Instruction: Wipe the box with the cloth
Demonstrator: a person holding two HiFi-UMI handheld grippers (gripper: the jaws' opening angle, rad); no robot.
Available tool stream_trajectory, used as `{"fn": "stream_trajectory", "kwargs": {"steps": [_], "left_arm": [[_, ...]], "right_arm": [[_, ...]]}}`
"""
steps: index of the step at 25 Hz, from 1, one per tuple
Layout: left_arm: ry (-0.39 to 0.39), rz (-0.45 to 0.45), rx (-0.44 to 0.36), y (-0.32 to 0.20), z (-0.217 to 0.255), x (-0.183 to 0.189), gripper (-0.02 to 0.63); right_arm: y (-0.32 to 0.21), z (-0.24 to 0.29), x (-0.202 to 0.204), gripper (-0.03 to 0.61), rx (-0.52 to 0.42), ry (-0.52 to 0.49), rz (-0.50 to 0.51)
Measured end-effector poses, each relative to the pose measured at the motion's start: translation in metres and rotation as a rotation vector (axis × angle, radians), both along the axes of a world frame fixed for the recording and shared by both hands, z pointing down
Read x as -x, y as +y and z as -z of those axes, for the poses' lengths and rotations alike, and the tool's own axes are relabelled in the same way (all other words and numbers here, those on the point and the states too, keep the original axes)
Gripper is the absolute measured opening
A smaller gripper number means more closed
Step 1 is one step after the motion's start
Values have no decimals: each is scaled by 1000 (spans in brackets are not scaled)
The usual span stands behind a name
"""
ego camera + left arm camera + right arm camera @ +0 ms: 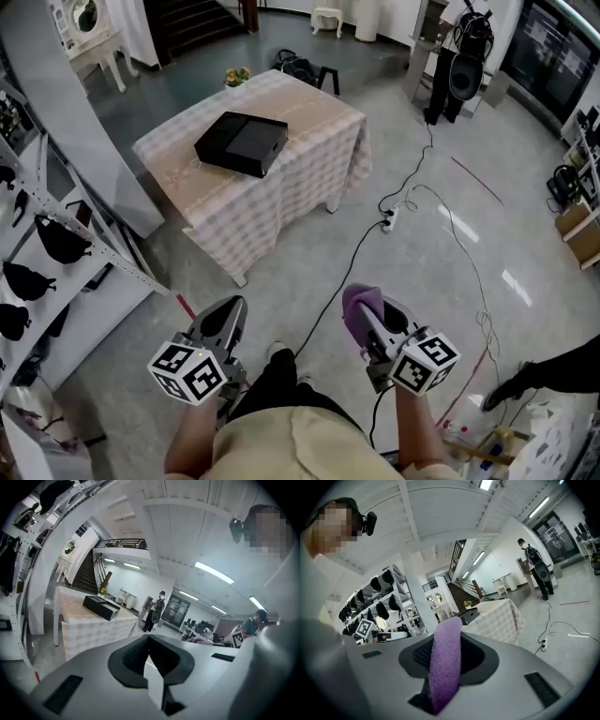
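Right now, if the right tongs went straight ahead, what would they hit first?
Probably the cloth-covered table holding the black box, after open floor; depth is hard to judge.

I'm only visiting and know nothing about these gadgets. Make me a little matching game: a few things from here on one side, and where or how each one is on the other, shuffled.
Things:
1. black box
2. purple cloth
3. left tongs
4. white power strip

Places or states:
A. shut, with nothing between them
B. on the checked table
C. on the floor
D. pinched in the right tongs

Pairs: 1-B, 2-D, 3-A, 4-C
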State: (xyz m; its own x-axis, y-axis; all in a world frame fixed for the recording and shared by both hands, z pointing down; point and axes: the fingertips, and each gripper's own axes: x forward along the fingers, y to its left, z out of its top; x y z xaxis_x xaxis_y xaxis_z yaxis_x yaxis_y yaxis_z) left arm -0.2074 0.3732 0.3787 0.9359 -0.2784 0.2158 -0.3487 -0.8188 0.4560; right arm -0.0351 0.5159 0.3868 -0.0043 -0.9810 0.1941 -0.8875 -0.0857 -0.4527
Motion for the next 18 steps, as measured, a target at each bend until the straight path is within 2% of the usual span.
{"fn": "stream_trajectory", "kwargs": {"steps": [8,18], "left_arm": [[0,45,24,-43,-7,-3,15],[46,99,55,-107,-1,-11,14]], "right_arm": [[-51,-3,-7,124,45,10,62],[-124,10,-13,126,65,16,139]]}}
